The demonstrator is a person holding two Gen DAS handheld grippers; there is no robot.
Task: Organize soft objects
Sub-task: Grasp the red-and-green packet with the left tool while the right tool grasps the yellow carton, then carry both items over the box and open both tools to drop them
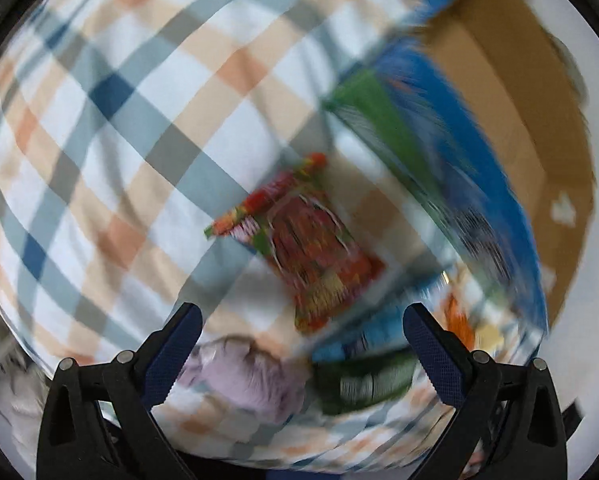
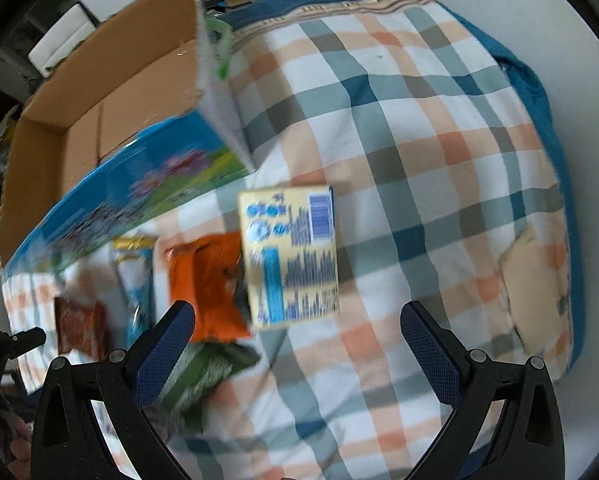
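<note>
While both tongs, left gripper (image 1: pixel 302 320) and right gripper (image 2: pixel 297 318), stand spread and empty, red snack packet (image 1: pixel 307 236) lies mid-bedspread (image 1: pixel 99 120); yellow packet (image 2: pixel 291 256) near cardboard box (image 2: pixel 111 96). Step judged: approach; next, pinch one.

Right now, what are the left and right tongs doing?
Left tongs: open, holding nothing, above the red packet.
Right tongs: open, holding nothing, near the yellow box.
</note>
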